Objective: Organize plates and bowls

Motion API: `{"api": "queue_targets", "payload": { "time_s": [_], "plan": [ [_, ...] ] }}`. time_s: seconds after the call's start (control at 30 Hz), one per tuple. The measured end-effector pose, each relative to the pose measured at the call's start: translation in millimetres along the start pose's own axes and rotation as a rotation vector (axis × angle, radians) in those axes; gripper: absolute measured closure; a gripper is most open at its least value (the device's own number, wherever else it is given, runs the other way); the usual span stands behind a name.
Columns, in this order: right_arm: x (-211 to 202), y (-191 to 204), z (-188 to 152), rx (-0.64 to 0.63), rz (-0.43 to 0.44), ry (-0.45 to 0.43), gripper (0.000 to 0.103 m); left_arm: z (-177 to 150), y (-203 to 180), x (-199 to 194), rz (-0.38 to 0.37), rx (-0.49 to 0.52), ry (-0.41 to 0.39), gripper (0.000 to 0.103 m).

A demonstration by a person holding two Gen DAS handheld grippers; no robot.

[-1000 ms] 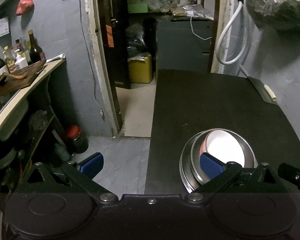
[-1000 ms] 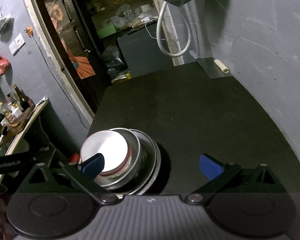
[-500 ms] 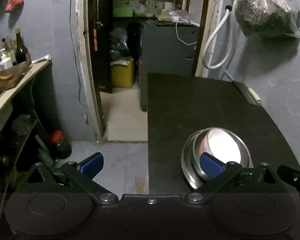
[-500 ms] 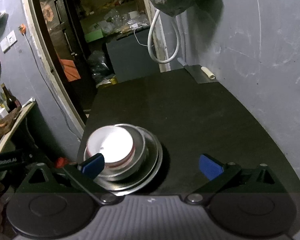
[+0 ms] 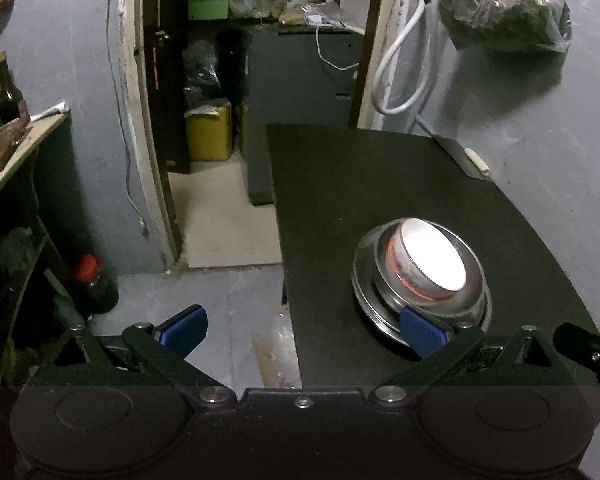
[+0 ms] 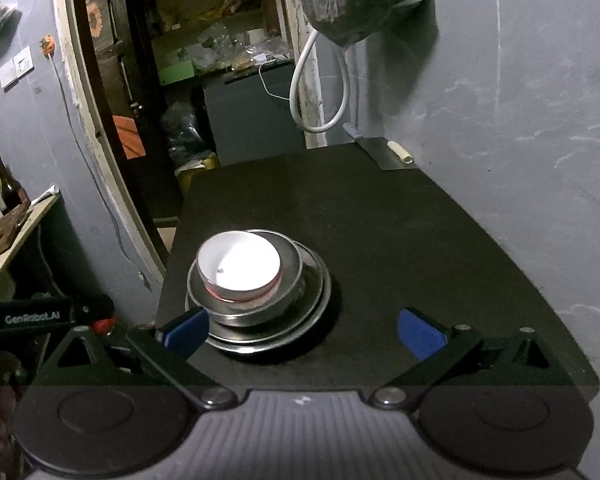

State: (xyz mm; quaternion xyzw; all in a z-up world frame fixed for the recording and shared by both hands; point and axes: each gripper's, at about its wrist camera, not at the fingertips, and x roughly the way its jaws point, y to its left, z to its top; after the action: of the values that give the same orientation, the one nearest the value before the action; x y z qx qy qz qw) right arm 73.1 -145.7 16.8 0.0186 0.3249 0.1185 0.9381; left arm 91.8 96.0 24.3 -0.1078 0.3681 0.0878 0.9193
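On the black table (image 5: 380,184) (image 6: 400,232) stands one stack: a white bowl with a red outside (image 5: 430,266) (image 6: 240,266) sits in a steel bowl (image 5: 470,304) (image 6: 288,292), which rests on steel plates (image 5: 366,308) (image 6: 312,320). My left gripper (image 5: 302,330) is open, held back from the table's near left edge, its right fingertip in front of the stack. My right gripper (image 6: 302,332) is open too, hanging above the near edge, with the stack just beyond its left fingertip. Neither gripper holds anything.
A grey wall (image 6: 520,120) runs along the table's right side, with a hanging bag (image 5: 504,8) and a looped white hose (image 6: 320,92). A cleaver (image 6: 384,152) lies at the far right corner. Left of the table are a doorway (image 5: 204,120), floor and a shelf with bottles (image 5: 8,96).
Both grippers have drawn back and risen from the stack, which now looks farther off in both views. Both stay open. The stack has not moved.
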Motion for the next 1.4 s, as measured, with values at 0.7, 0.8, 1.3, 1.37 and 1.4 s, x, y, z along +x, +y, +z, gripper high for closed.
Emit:
{"api": "queue_targets", "payload": {
  "time_s": [0.7,0.8,1.3,1.37,1.4],
  "plan": [
    [-39.1,-67.2,-24.3,-0.079,0.094,0.01,0.0,-45.1,-68.6,-35.5,0.092,-0.05,0.016,0.001],
    [-39.6,-69.7,-26.9,-0.099,0.118,0.014,0.0,-53.7,-68.7,-42.8,0.132,-0.076,0.016,0.001],
    [-38.1,-77.5,-37.3,-0.102,0.243,0.027,0.0,-77.2,-79.5,-78.8,0.249,-0.073,-0.03,0.001],
    [-39.4,-75.9,-36.6,-0.096,0.248,0.023,0.0,-78.4,-78.7,-84.0,0.255,-0.06,-0.035,0.001],
    [-40.2,-74.6,-36.6,-0.094,0.249,0.018,0.0,-78.0,-77.5,-86.5,0.255,-0.054,-0.043,0.001]
  ]
}}
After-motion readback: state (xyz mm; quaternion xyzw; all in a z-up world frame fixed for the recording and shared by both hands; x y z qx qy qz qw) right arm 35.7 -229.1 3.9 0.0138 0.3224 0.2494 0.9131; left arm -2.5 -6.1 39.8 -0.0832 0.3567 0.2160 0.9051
